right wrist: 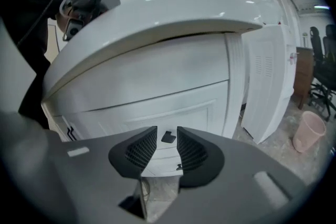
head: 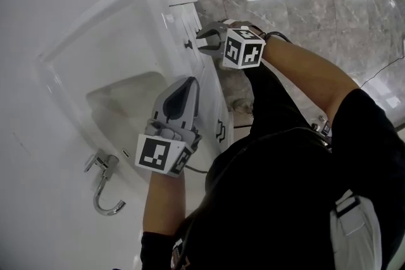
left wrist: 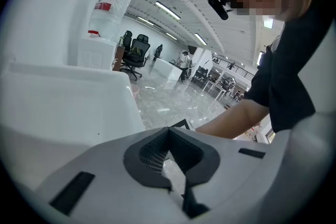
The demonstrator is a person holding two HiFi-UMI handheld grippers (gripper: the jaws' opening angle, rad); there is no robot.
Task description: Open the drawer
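One glossy white panelled drawer [right wrist: 131, 117]

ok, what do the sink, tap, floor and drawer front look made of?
Sink: white glazed ceramic by the look, smooth with soft sheen; could be moulded resin.
Tap: polished metal, chrome-like, mirror bright.
Floor: grey veined stone or stone-look tile, polished, ceiling lights reflect in it.
Drawer front: white painted board, satin, framed panel; core unclear.

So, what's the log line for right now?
right gripper: open, facing small black handle | white drawer: closed | left gripper: shut, empty
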